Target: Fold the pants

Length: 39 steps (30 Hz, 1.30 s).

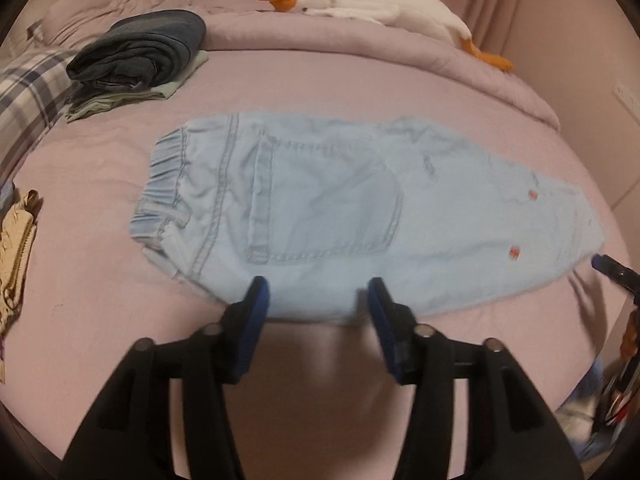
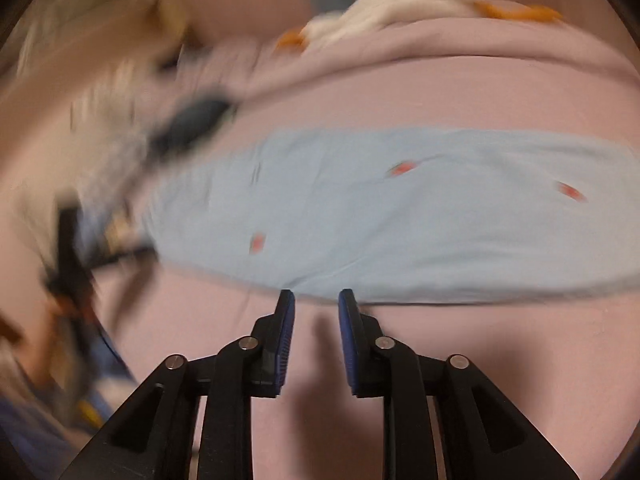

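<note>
Light blue denim pants (image 1: pixel 320 208) lie flat on the pink bed sheet (image 1: pixel 100 288), folded lengthwise, elastic waistband at the left, legs running right, small orange marks on the fabric. My left gripper (image 1: pixel 318 284) is open, its blue pads at the near edge of the pants below the back pocket. In the right wrist view the pants (image 2: pixel 400 220) appear blurred across the middle. My right gripper (image 2: pixel 316 294) is open with a narrow gap, its tips at the near edge of the pant leg, holding nothing. The right gripper's tip (image 1: pixel 612 268) shows at the right edge of the left wrist view.
A stack of folded dark jeans and pale green clothes (image 1: pixel 140 60) sits at the back left beside a plaid pillow (image 1: pixel 28 92). A white plush goose (image 1: pixel 360 0) lies on the bunched pink duvet at the back. A beige garment (image 1: pixel 16 256) lies at the left edge.
</note>
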{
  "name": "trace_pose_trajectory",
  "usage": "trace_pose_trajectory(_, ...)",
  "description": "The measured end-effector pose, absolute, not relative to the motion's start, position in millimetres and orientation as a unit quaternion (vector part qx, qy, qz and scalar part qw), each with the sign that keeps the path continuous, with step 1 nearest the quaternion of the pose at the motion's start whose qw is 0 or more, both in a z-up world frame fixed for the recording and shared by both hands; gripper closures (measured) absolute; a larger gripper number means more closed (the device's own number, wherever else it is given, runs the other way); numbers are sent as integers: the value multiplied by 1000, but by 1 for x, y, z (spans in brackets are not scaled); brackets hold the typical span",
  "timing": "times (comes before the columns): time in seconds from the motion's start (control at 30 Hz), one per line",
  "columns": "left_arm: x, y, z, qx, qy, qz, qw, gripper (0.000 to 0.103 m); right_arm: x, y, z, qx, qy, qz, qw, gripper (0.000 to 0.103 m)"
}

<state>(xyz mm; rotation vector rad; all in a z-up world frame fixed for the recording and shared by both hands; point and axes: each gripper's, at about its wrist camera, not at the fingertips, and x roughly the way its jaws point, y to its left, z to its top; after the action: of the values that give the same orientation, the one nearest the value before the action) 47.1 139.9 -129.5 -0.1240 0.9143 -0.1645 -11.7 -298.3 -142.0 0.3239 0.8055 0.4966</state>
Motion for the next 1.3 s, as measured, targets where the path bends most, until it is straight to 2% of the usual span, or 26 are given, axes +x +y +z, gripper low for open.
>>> trace_pose_trajectory(0.07, 53, 131, -122, -96, 431, -91, 893, 31, -13, -350, -140, 243, 355, 195, 881, 60)
trace_pose_trajectory(0.1, 56, 126, -119, -111, 427, -100, 892, 31, -14, -379, -142, 285, 344, 158, 881, 58)
trace_pose_trajectory(0.27, 81, 79, -112, -177, 430, -159, 871, 29, -34, -483, -165, 387, 310, 1, 868, 58)
trace_pose_trajectory(0.43, 111, 16, -118, -201, 462, -217, 836, 29, -23, -524, -180, 391, 310, -58, 865, 58)
trace_pose_trajectory(0.63, 142, -52, -131, -223, 487, -265, 802, 29, 19, -521, -186, 382, 300, -57, 872, 58)
trace_pose_trajectory(0.67, 145, -61, -137, -227, 497, -268, 794, 30, 23, -514, -185, 379, 296, -56, 875, 63)
trace_pose_trajectory(0.7, 147, -68, -141, -227, 505, -269, 788, 30, 28, -513, -183, 376, 292, -55, 878, 80)
trace_pose_trajectory(0.73, 149, -76, -145, -221, 513, -265, 786, 30, 25, -511, -185, 373, 294, -56, 878, 90)
trace_pose_trajectory(0.77, 149, -78, -145, -213, 514, -264, 788, 30, 22, -516, -187, 384, 294, -46, 874, 93)
trace_pose_trajectory(0.9, 147, -83, -149, -185, 510, -264, 797, 32, 3, -529, -170, 400, 253, -24, 880, 95)
trace_pose_trajectory(1.0, 150, -79, -151, -197, 512, -265, 793, 33, 12, -527, -185, 394, 296, -43, 869, 95)
trace_pose_trajectory(1.03, 151, -79, -151, -201, 514, -265, 791, 33, 15, -530, -198, 419, 309, -44, 853, 98)
trace_pose_trajectory(1.1, 151, -80, -149, -201, 519, -261, 789, 33, 9, -534, -198, 440, 299, -40, 846, 98)
trace_pose_trajectory(1.2, 152, -72, -143, -227, 524, -260, 779, 32, 14, -516, -171, 378, 309, -59, 871, 97)
trace_pose_trajectory(1.3, 155, -64, -142, -323, 522, -280, 738, 32, 19, -476, -126, 283, 284, -38, 915, 97)
